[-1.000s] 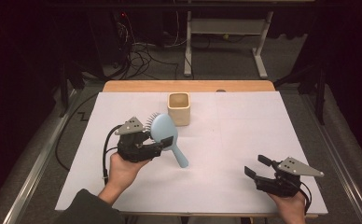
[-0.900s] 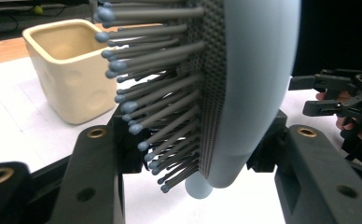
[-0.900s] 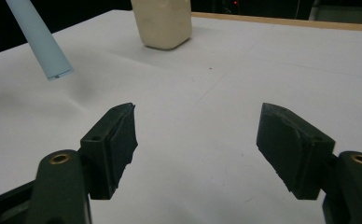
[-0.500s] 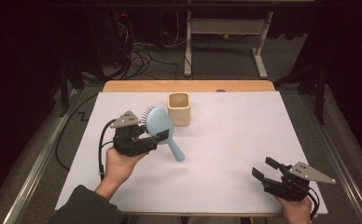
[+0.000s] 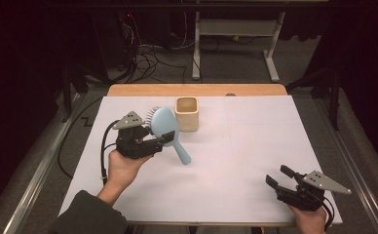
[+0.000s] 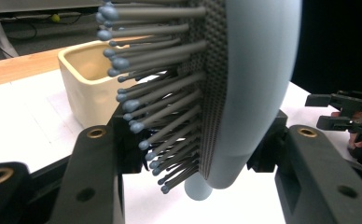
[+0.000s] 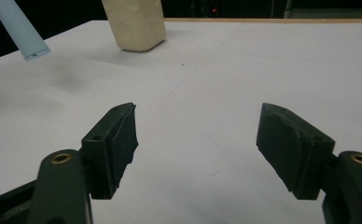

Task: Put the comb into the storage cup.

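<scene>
Black jaws of the left gripper (image 5: 165, 139) pinch the head of the pale blue hairbrush (image 5: 165, 127), one pad against the bristle side, the other against its smooth back. Held off the white table (image 5: 245, 146), the brush sits just beside the cream square cup (image 5: 186, 113), its bristles turned toward the cup in the left gripper view and its handle slanting down away from it. Well apart from the cup, the right gripper (image 5: 278, 176) rests near the table's near edge, jaws spread wide on nothing.

Matt, smooth plastic hairbrush (image 5: 165, 127) (ball-tipped bristles); glazed-looking cream cup (image 5: 186, 113); white paper-like table cover (image 5: 236, 156).
</scene>
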`<action>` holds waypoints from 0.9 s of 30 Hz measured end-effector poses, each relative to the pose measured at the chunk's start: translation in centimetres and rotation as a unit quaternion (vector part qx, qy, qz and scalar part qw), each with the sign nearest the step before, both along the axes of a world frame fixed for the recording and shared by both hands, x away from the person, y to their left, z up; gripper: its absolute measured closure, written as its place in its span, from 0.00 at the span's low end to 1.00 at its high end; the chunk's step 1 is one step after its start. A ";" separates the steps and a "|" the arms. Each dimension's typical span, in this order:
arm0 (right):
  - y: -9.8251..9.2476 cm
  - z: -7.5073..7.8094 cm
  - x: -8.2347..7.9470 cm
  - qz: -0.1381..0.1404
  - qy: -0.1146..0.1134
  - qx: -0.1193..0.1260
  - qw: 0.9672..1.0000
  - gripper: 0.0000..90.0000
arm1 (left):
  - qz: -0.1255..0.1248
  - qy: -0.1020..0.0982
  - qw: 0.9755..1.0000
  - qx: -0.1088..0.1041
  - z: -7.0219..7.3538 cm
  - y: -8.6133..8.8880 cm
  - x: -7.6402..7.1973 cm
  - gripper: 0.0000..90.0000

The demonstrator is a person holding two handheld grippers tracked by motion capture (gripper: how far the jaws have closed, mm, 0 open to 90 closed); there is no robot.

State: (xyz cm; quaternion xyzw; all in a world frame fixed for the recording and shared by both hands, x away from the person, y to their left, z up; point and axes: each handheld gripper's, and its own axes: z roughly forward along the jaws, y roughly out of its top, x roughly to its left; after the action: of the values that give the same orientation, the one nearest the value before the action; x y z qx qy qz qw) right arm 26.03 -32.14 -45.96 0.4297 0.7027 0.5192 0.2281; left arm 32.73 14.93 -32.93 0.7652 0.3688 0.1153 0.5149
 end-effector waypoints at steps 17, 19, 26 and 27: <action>0.3 -0.3 0.2 0.003 0.006 -0.002 1.000 0.32 | 0.014 -0.010 1.000 0.003 1.3 0.6 0.6 0.56; 0.3 -0.4 0.1 0.004 0.004 -0.001 1.000 0.32 | 0.016 -0.011 1.000 0.004 1.4 0.7 0.7 0.56; 0.4 -0.4 0.1 0.005 0.006 -0.002 1.000 0.32 | 0.020 -0.019 1.000 0.014 2.4 0.6 1.3 0.56; 0.4 -0.4 0.1 0.005 0.006 -0.002 1.000 0.32 | 0.022 -0.020 0.999 0.014 2.5 0.6 1.4 0.56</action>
State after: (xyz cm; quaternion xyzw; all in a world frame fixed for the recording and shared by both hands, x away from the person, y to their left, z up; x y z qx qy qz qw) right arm 26.18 -31.77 -46.33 0.4290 0.7073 0.5162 0.2219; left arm 34.11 15.49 -30.48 0.7617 0.3735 0.1464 0.5088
